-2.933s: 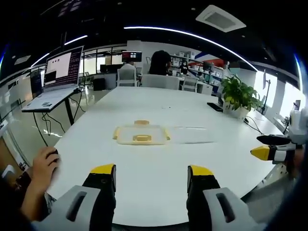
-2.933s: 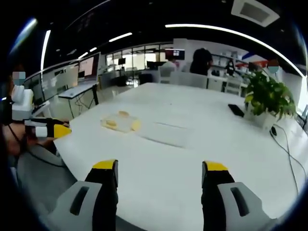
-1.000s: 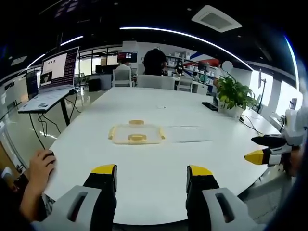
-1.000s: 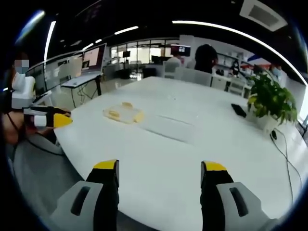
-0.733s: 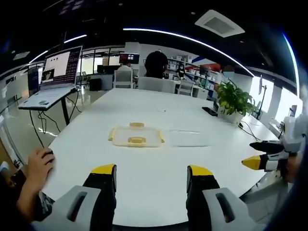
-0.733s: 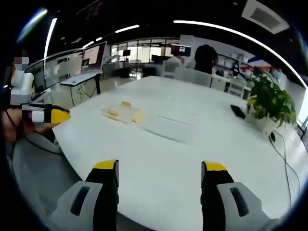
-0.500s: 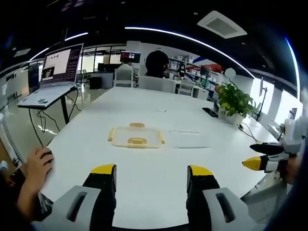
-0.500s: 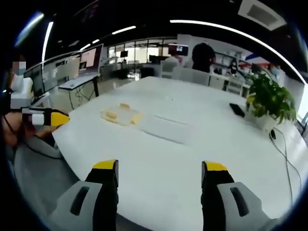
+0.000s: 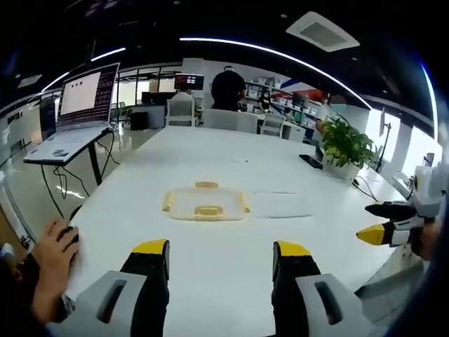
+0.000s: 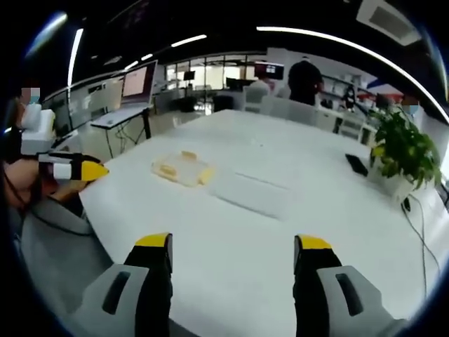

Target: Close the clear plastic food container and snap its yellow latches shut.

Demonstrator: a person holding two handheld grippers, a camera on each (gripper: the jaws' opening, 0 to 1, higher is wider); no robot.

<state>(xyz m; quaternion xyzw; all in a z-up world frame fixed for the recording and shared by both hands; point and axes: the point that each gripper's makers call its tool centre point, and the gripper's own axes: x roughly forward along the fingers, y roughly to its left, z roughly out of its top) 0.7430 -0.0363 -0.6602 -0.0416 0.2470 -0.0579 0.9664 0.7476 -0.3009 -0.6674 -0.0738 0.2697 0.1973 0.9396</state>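
Note:
A shallow clear plastic container piece with yellow latches [image 9: 205,203] lies flat on the white table [image 9: 217,267], well ahead of both grippers. A second flat clear piece [image 9: 280,205] rests on the table just to its right, apart from it. My left gripper [image 9: 221,256] is open and holds nothing. My right gripper [image 10: 233,253] is also open and empty. In the right gripper view the latched piece [image 10: 181,168] sits to the left of the clear piece [image 10: 252,193]. The right gripper [image 9: 389,228] shows at the table's right edge, the left gripper [image 10: 74,170] at its left edge.
A person's hand [image 9: 52,246] rests at the near left table edge. A laptop on a stand [image 9: 77,105] is off the table to the left. A potted plant [image 9: 347,144] and a dark flat device [image 10: 358,165] sit far right. A person [image 9: 228,88] stands beyond the table.
Both views have shifted slightly with the hands, a little nearer the table. The latched piece and the clear piece have not moved, and both grippers stay open.

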